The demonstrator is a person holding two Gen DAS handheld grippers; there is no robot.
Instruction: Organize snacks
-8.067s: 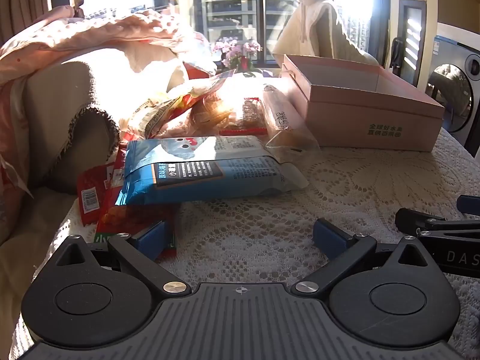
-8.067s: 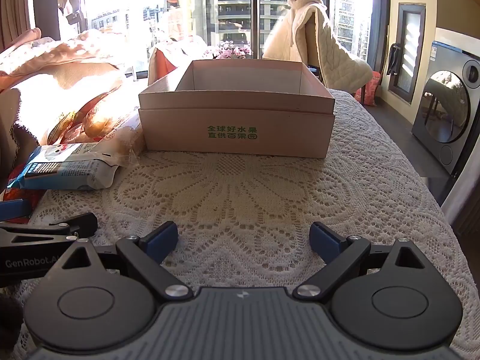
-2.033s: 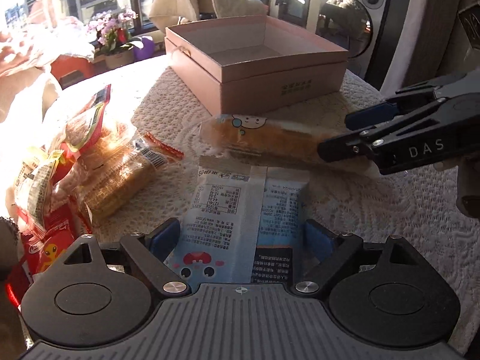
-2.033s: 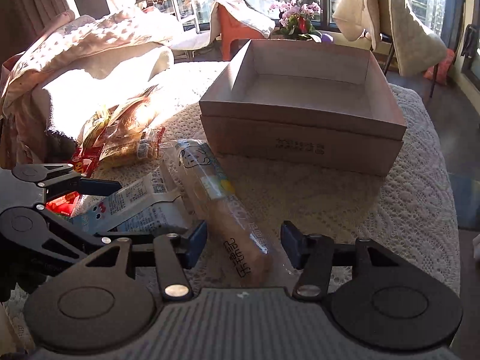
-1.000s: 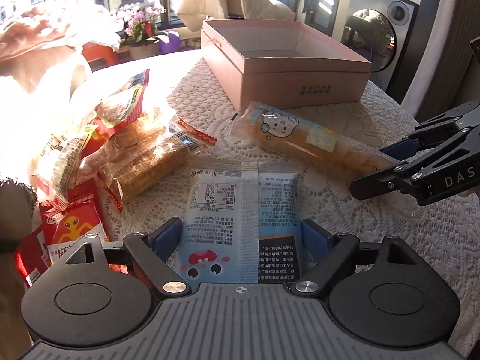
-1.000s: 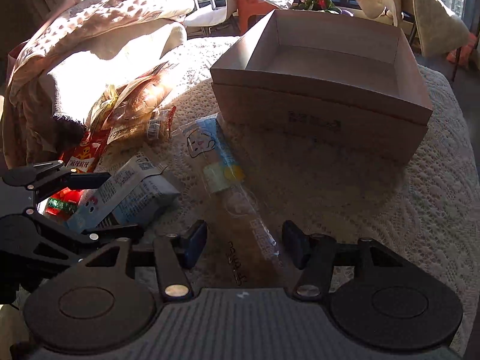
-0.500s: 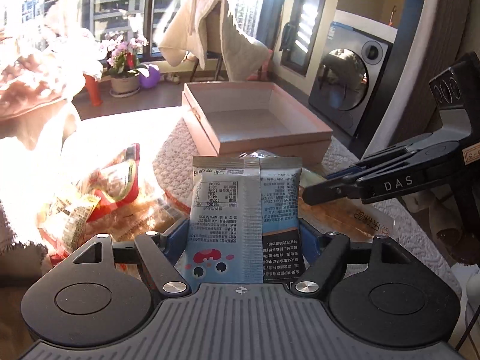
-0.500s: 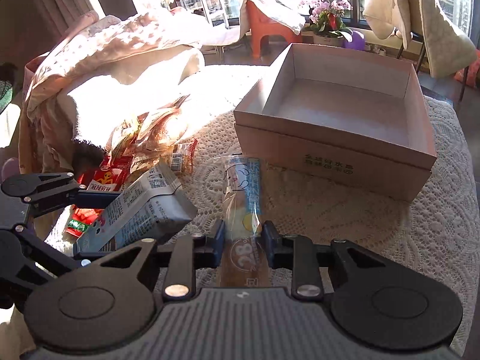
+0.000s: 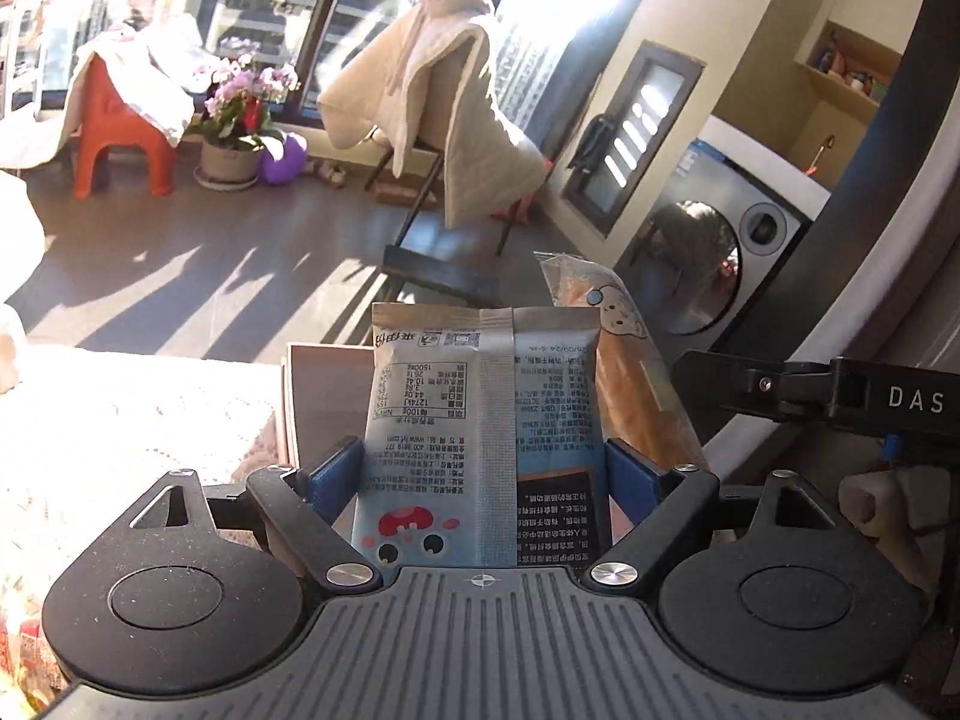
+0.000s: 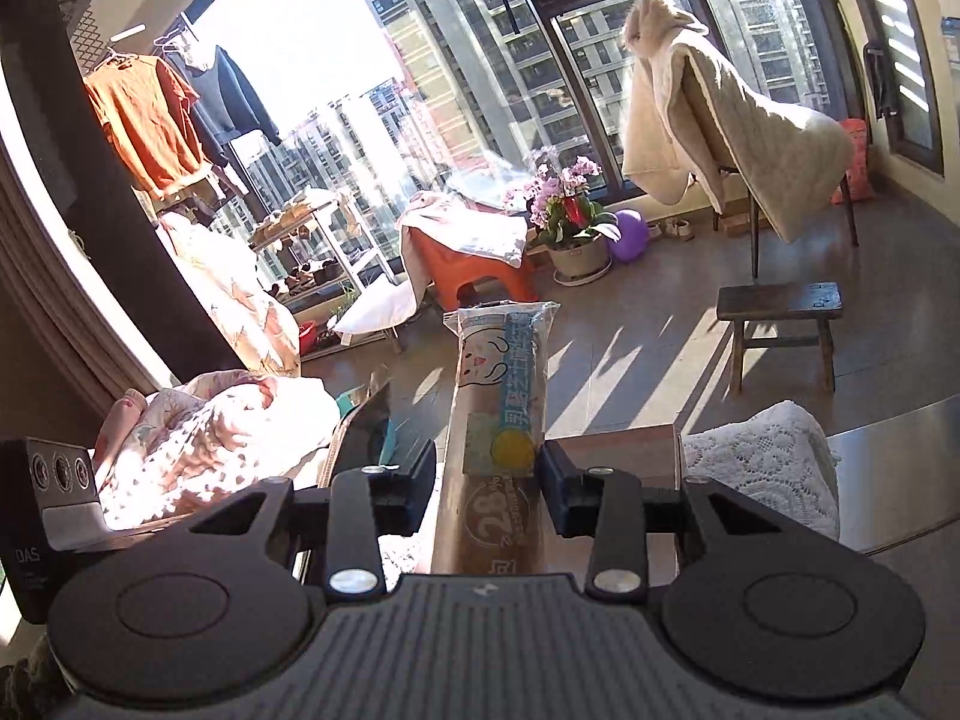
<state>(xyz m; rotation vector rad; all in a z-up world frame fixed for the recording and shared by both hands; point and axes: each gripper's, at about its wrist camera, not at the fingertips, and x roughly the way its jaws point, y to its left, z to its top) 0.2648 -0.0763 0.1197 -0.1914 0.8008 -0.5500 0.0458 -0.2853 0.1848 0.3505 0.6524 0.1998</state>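
Observation:
My left gripper (image 9: pixel 483 477) holds a blue snack bag (image 9: pixel 480 420) upright, back side facing the camera. Its jaws are opening, with the blue pads (image 9: pixel 333 474) still on the bag's edges. In the right wrist view my right gripper (image 10: pixel 489 483) carries a long clear bread packet (image 10: pixel 501 396) that sticks out forward. Those jaws are opening too, with the packet still between the pads. Both packets are lifted off the table. The pink cardboard box (image 9: pixel 297 402) lies low behind the bag, mostly hidden. The bread packet (image 9: pixel 624 360) and right gripper arm (image 9: pixel 810 396) show at the bag's right.
The lace-covered table (image 10: pixel 762 456) sits low in view, and the box edge (image 10: pixel 624 450) is just behind my right pads. Beyond the table are a wooden stool (image 10: pixel 780 312), a blanket-draped chair (image 10: pixel 732 120), a flower pot (image 10: pixel 570 222) and a washing machine (image 9: pixel 720 240). Bedding (image 10: pixel 210 432) lies left.
Both grippers rose with their packets and the views tipped up toward the windows. The table and box sank low in the frames. A second ago the right jaws stood apart around the lying bread packet.

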